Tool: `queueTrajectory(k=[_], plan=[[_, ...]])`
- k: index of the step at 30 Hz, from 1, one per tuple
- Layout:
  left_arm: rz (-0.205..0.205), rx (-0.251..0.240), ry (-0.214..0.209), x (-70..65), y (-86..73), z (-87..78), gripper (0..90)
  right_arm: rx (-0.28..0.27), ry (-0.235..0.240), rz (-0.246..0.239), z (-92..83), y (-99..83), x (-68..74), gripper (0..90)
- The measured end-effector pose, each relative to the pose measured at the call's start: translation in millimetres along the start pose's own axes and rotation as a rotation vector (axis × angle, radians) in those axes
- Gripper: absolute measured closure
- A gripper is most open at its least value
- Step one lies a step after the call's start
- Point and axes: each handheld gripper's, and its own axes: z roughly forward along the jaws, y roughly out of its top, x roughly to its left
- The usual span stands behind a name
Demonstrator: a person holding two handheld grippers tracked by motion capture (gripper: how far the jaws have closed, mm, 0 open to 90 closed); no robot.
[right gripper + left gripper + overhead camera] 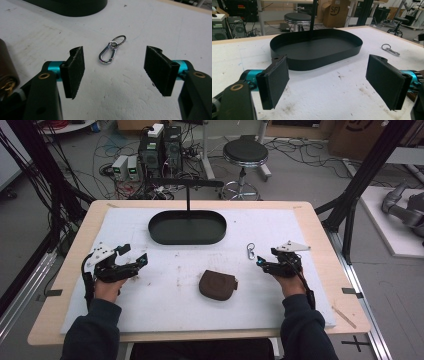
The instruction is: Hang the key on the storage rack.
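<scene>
A silver carabiner with a key ring [250,251] lies on the white mat, just ahead of my right gripper [266,258]. In the right gripper view the carabiner [108,53] sits on the mat beyond the wide-apart pads, and my right gripper [116,72] is open and empty. A brown pouch [218,285] lies at the mat's middle, its edge [6,65] showing at that view's left. My left gripper [135,254] stands open and empty, facing the black oval tray [161,234]. In the left gripper view the left gripper [329,80] is short of the tray wall [312,65].
A thin black post [188,200] with a crossbar rises from the tray's far side. The white mat [150,305] covers most of the wooden table [70,270]. A stool [245,155], computers and cables stand on the floor beyond.
</scene>
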Motion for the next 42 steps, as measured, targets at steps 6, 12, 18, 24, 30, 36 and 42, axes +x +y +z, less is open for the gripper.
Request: queueTrajectory(k=[6, 12, 18, 24, 30, 36, 42], plan=[[0.017, 0.023, -0.007, -2.4, -1.6, 4.1, 19.3, 0.127, 0.022, 0.033, 24.2, 0.1, -8.2, 43.4], [0.008, 0.02, -0.007, -0.5, -1.5, 3.9, 19.6, 0.19, 0.03, 0.045, 50.0, 17.6, -13.2, 50.7], [0.004, 0.024, -0.01, 0.5, -2.0, 4.4, 19.7, 0.213, 0.027, 0.04, 74.2, 37.1, -14.0, 59.9], [0.002, 0.029, -0.009, 2.1, -2.2, 3.0, 19.8, 0.263, 0.025, 0.022, 81.5, 42.6, -12.2, 76.5], [0.002, 0.031, -0.01, 2.0, -2.3, 2.7, 19.9, 0.278, 0.03, -0.024, 80.3, 42.8, -9.3, 85.9], [-0.005, 0.032, -0.01, 1.9, -2.6, 3.3, 20.1, 0.284, 0.045, -0.059, 76.6, 43.1, -7.7, 88.2], [-0.004, 0.035, -0.006, 2.4, -2.6, 2.9, 20.1, 0.311, 0.05, -0.08, 75.5, 45.3, -4.9, 88.9]])
